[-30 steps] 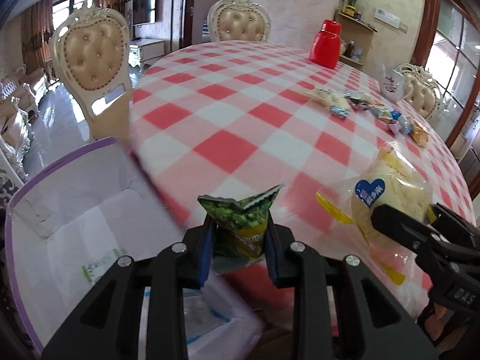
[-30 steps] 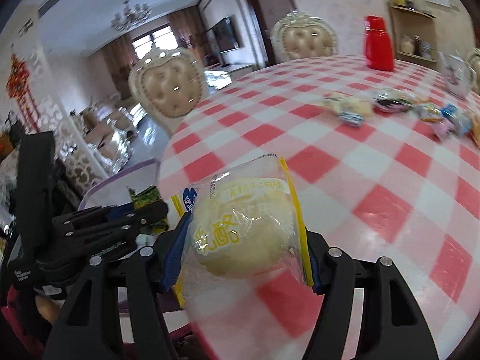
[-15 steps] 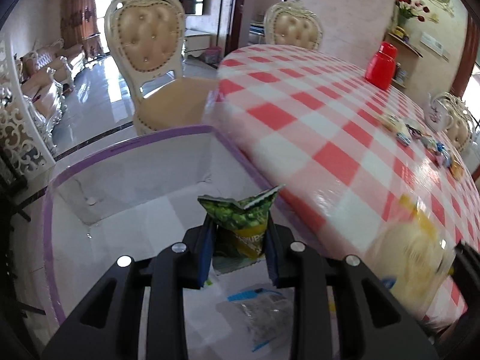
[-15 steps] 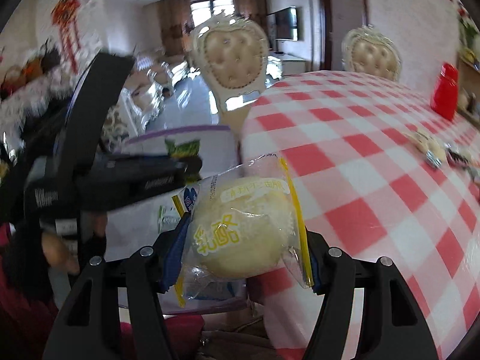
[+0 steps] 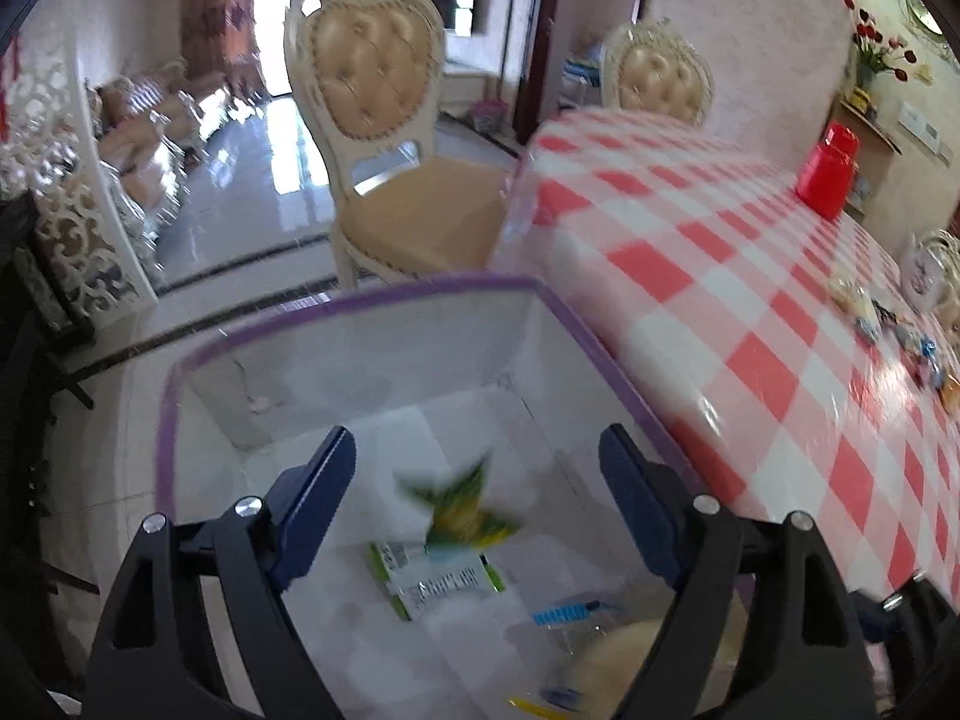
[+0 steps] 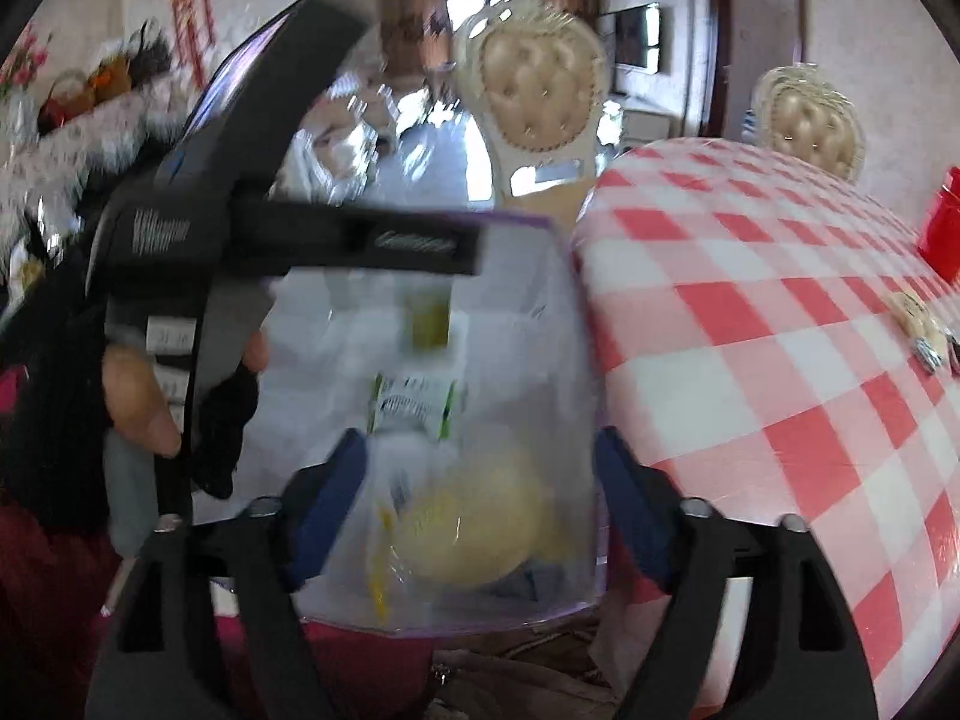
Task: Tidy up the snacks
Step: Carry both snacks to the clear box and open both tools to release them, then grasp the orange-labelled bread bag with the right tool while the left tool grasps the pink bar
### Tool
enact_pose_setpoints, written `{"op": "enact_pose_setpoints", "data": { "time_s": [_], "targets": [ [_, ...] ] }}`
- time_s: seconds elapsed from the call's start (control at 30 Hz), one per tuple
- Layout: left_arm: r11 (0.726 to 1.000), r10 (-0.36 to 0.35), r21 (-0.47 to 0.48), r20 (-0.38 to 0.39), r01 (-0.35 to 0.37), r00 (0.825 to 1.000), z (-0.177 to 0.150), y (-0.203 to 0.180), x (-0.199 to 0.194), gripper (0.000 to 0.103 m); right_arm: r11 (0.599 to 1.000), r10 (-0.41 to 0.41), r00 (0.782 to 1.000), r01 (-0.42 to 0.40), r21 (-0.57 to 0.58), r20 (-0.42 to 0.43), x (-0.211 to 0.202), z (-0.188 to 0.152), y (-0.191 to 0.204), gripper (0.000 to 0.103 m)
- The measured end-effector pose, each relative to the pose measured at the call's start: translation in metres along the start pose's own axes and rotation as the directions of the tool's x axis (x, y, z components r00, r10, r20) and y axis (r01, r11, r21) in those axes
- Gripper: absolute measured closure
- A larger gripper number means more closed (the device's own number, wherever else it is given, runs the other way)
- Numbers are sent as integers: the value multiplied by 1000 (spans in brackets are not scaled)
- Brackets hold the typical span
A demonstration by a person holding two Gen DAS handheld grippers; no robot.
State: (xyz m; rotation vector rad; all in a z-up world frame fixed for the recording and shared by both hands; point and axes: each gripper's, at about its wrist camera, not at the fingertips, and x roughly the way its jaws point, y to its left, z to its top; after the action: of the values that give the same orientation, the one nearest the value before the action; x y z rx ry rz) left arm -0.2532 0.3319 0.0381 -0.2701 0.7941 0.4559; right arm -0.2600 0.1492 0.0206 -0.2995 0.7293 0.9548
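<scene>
Green snack packet [image 5: 465,501] and the yellow pastry bag [image 6: 474,531] are dropping into the purple-rimmed bin [image 5: 372,294] beside the table's [image 5: 750,300] edge. Both left gripper [image 5: 474,510] and right gripper [image 6: 474,492] have just spread their fingers apart, releasing them for sorting.

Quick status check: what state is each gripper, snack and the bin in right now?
Left gripper: open, jaws just opened.
Green packet: released, blurred, dropping into bin.
Right gripper: open, jaws just opened.
Bun pack: released, between the jaws, over bin.
Bin: open-topped, holding packets.
Table snacks: not yet collected.
</scene>
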Motion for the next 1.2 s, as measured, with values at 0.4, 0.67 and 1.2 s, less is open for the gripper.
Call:
{"op": "enact_pose_setpoints", "data": {
  "time_s": [0.4, 0.67, 1.2],
  "targets": [
    [942, -292, 181, 32, 282, 956, 32, -168, -53, 2, 861, -315, 934, 207, 464, 168, -104, -44, -176, 15],
    [772, -560, 311, -77, 554, 825, 20, -395, -37, 2, 539, -584, 811, 357, 763, 33, -190, -125, -319, 15],
    [709, -622, 358, -90, 608, 778, 44, -546, 68, 2, 352, -682, 717, 493, 796, -142, -216, -120, -521, 15]
  ]
}}
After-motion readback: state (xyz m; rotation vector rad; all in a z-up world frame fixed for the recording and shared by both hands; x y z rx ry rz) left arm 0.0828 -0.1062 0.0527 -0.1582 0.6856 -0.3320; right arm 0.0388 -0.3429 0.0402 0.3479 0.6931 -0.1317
